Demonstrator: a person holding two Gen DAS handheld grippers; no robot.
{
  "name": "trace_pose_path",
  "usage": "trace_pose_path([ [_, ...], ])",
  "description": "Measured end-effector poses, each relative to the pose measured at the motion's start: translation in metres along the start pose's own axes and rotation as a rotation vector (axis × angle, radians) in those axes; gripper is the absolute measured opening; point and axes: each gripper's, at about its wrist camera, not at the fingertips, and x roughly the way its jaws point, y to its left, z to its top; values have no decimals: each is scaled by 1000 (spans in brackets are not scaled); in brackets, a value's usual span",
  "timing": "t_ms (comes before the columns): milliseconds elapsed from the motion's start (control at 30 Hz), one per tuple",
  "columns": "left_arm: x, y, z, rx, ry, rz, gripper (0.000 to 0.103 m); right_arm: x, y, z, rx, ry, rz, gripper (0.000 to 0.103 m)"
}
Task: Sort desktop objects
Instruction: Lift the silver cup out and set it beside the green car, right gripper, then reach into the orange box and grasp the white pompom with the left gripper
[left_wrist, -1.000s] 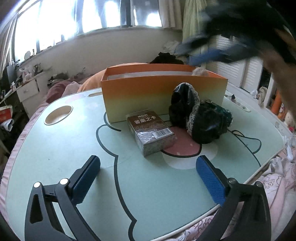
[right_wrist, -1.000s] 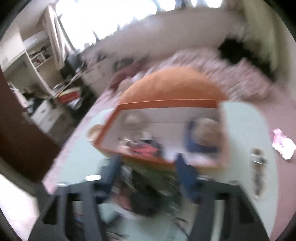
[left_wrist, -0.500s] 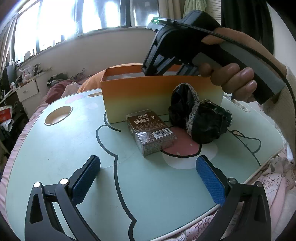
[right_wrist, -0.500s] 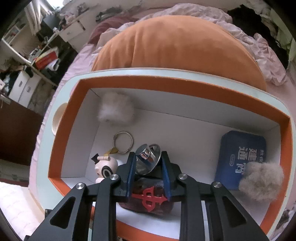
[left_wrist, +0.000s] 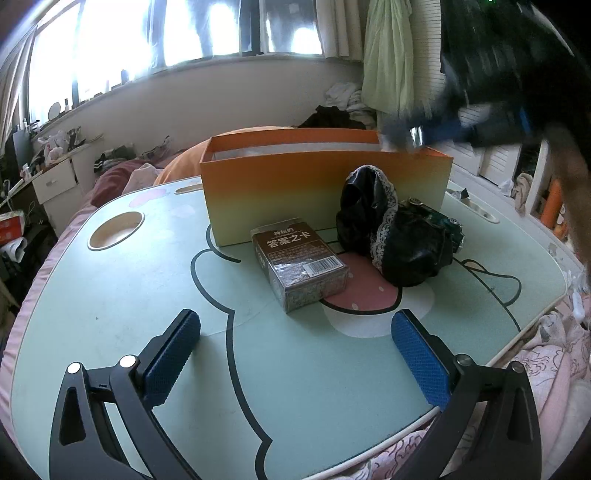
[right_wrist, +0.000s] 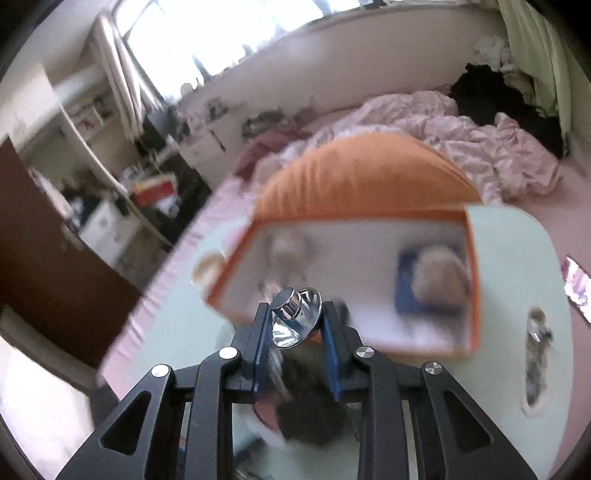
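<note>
An orange box (left_wrist: 325, 184) stands at the back of the pale green table (left_wrist: 110, 295); it also shows blurred in the right wrist view (right_wrist: 351, 288). A brown card box (left_wrist: 301, 264) and a black lace-trimmed cloth bundle (left_wrist: 391, 236) lie in front of it. My left gripper (left_wrist: 295, 354) is open and empty, low over the table's front. My right gripper (right_wrist: 293, 325) is shut on a shiny metal funnel-shaped piece (right_wrist: 293, 321), held above the box's near wall; it shows as a blur at the top right in the left wrist view (left_wrist: 443, 129).
Inside the box a blue tin (right_wrist: 406, 284) and fluffy pompoms (right_wrist: 439, 280) show, blurred. A round cup recess (left_wrist: 116, 229) is at the table's left. An orange cushion (right_wrist: 362, 177) and pink bedding (right_wrist: 461, 136) lie behind the table.
My right gripper has lifted up and back out of the box with the metal piece still in it; the view is now blurred by motion. The left gripper has not moved.
</note>
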Motion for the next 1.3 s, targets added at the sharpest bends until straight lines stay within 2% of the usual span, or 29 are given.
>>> trace_pose_path([
  [133, 0, 0, 0, 0, 1, -1, 103, 35, -5, -21, -53, 85, -93, 25],
  [167, 0, 0, 0, 0, -1, -1, 103, 35, -6, -23, -68, 48, -110, 26],
  [233, 0, 0, 0, -1, 0, -1, 103, 35, -8, -23, -77, 26, -129, 33],
  [300, 0, 0, 0, 0, -1, 0, 103, 24, -12, -27, -74, -26, -101, 51],
  [400, 1, 0, 0, 0, -1, 0, 103, -4, -15, -43, -88, -141, -72, 70],
  [533, 1, 0, 0, 0, -1, 0, 103, -31, -17, -71, -91, -203, -74, 72],
  [600, 1, 0, 0, 0, -1, 0, 103, -35, -22, -86, -76, -211, -94, 76],
  [667, 0, 1, 0, 0, -1, -1, 103, -30, -28, -104, -62, -195, -138, 77],
  [733, 0, 1, 0, 1, 1, -1, 103, -15, -35, -116, -76, -143, -192, 78],
  [767, 1, 0, 1, 6, 2, 0, 103, -10, -34, -120, -109, -161, -238, 79],
  [800, 2, -1, 1, 9, 2, -1, 103, -5, -32, -124, -135, -178, -312, 91],
  [833, 4, -2, 2, 14, 9, -5, 103, 1, -31, -125, -140, -186, -351, 99],
  [867, 4, -2, 3, 17, 10, -10, 103, 4, -32, -124, -128, -182, -345, 103],
  [1100, -1, -3, 16, 83, 76, -72, 101, 7, -35, -120, -133, -185, -335, 103],
  [1167, -21, -3, 30, 112, -1, -54, 89, 8, -35, -119, -135, -187, -338, 103],
  [1233, -39, -9, 54, 177, -76, -26, 84, 8, -36, -119, -135, -188, -337, 103],
  [1300, -46, -17, 79, 270, -120, 9, 83, 8, -36, -119, -137, -188, -336, 103],
])
